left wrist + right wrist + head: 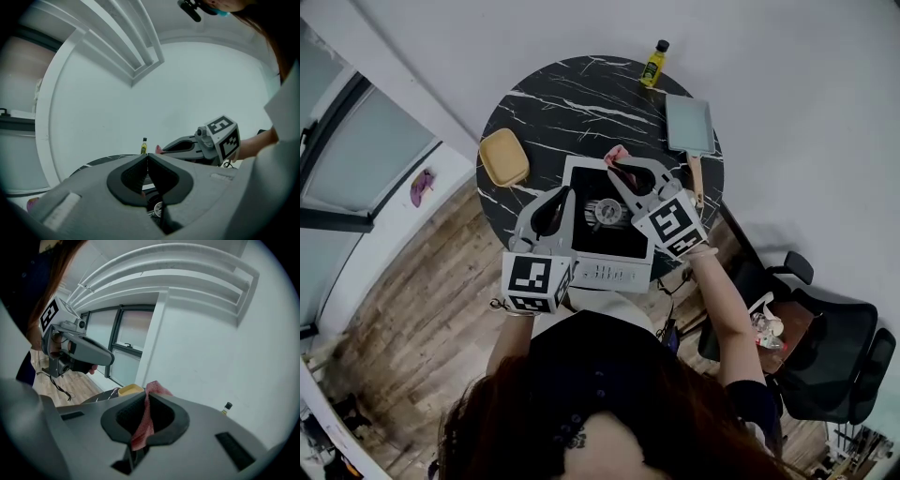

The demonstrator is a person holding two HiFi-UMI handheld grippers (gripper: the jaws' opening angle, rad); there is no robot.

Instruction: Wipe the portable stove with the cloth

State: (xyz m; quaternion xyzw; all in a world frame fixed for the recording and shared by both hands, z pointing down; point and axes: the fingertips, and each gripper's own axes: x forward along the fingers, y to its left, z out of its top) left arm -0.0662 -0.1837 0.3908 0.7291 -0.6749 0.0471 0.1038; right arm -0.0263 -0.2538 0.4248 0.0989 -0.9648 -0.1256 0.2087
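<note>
Floor: wood planks (403, 328), open room to the left of the table.
Table: round, black marble top with white veins (553, 98); its far half is mostly bare.
Yellow container: rounded square, matte (503, 157), near the left rim.
Left gripper: jaws pressed together, nothing between them (562, 195), over the stove's left side.
Portable stove: white casing, black top, round burner (623, 248), at the table's near edge.
Cloth: pink, woven (616, 153), at the stove's far edge.
Right gripper: pinching the cloth (617, 167).
Bottle: small, yellow, black cap (653, 64), upright at the far rim.
Pan: rectangular, pale, wooden handle (689, 124), by the right rim.
Office chair: black (825, 347), right of the table.
</note>
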